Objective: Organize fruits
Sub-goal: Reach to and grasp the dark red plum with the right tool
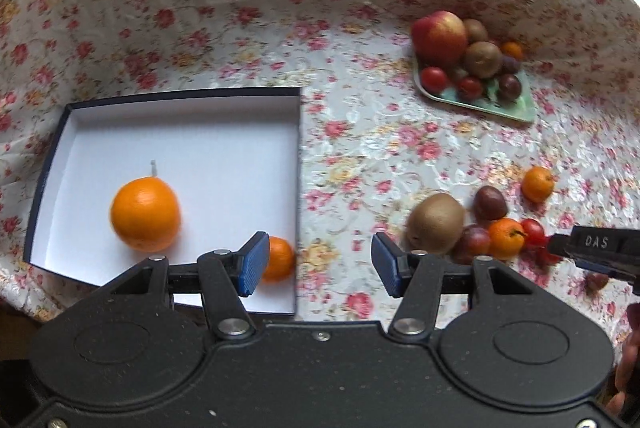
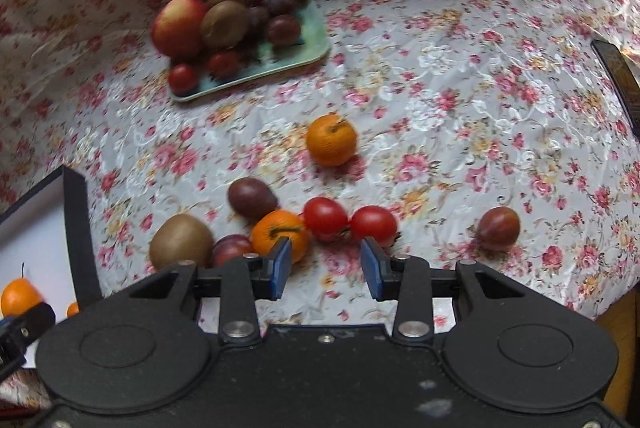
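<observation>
Left tongs [image 1: 318, 264] hang w/ jaws apart, holding nothing, over the near right edge of the white-lined box [image 1: 180, 132]. Inside the box: a big orange [image 1: 145, 214] at left and a small mandarin [image 1: 278, 259] in the near right corner, half hidden behind the tongs' left pad. Judging by that, the box is collecting the orange citrus, prob. sorting by kind.

Right of the box, on the floral-cloth tabletop [image 2: 460, 88], sits the loose cluster: kiwi [image 2: 181, 241], a plum [image 2: 252, 198] just behind it, a second plum [image 2: 230, 249] partly covered by the tool, then a mandarin with stem [image 2: 280, 234] touching a pair of cherry tomatoes [image 2: 348, 221]. Right tongs [image 2: 326, 268] are also spread wide and empty, hovering just near of the gap between that mandarin and the tomatoes; likely lining up on the mandarin, but can't be sure which fruit is meant.

Farther back, a lone mandarin [image 2: 331, 139] sits apart from the cluster. Far off, a pale green tray [image 2: 312, 44] carries an apple [image 2: 179, 27], kiwis, dark plums, tomatoes, one small citrus; that pile overlaps itself and is blurred, so exact count is unclear. Far right, a single dark-red striped fruit [image 2: 498, 228] sits alone, maybe a plum or tomato. A dark object is cut off at the right edge of the right wrist view; can't ID it.
</observation>
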`<state>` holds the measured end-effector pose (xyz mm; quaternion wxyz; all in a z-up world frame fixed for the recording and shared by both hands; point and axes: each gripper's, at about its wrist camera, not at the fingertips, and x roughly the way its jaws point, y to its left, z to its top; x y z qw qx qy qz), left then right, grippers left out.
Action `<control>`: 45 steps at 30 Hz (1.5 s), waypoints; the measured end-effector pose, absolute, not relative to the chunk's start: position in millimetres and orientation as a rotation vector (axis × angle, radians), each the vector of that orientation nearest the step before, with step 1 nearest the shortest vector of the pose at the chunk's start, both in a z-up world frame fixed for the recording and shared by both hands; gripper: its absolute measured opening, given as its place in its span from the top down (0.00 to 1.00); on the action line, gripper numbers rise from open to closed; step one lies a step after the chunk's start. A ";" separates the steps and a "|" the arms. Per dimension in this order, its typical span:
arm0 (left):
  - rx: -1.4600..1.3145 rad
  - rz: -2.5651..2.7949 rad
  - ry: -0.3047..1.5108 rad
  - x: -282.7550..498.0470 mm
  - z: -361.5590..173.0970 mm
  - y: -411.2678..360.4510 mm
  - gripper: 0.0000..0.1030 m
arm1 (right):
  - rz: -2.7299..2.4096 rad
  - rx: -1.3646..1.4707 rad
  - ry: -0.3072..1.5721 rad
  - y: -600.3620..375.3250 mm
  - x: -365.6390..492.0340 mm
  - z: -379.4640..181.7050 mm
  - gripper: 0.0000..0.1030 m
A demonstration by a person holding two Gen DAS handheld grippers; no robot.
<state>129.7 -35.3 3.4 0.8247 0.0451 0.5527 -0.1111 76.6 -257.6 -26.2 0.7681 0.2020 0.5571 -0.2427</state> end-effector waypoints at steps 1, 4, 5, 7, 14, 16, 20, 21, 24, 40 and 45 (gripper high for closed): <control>0.098 -0.268 1.182 127.0 2.5 -46.0 0.41 | -0.543 0.448 1.199 -267.7 73.7 -24.2 0.61; 0.089 -0.341 1.212 121.7 -2.3 -74.1 0.41 | -0.579 0.463 1.171 -291.7 66.9 -18.8 0.61; 0.083 -0.361 1.224 120.5 -3.8 -81.9 0.41 | -0.585 0.465 1.163 -300.8 63.8 -17.3 0.61; 0.075 -0.395 1.245 117.4 -6.9 -97.7 0.41 | -0.598 0.463 1.153 -314.8 59.3 -16.4 0.61; 0.128 -0.441 1.284 104.4 -18.6 -147.5 0.41 | -0.658 0.449 1.106 -359.8 34.3 -13.0 0.61; 0.148 -0.458 1.295 101.0 -23.0 -157.5 0.41 | -0.679 0.458 1.093 -369.3 25.0 -12.8 0.61; 0.175 -0.479 1.318 94.9 -31.3 -172.8 0.41 | -0.687 0.469 1.136 -382.3 14.9 -23.0 0.61; 0.179 -0.484 1.326 93.7 -33.5 -176.9 0.41 | -0.677 0.482 1.157 -384.4 13.9 -26.4 0.61; 0.181 -0.493 1.344 91.7 -37.2 -184.4 0.41 | -0.641 0.540 1.213 -389.4 11.6 -36.0 0.61; 0.213 -0.519 1.369 86.6 -43.1 -199.1 0.41 | -0.695 0.745 1.211 -392.0 13.2 -61.0 0.61; 0.165 -0.523 1.381 91.1 -41.1 -195.4 0.41 | -0.783 0.818 1.203 -396.4 11.5 -70.4 0.58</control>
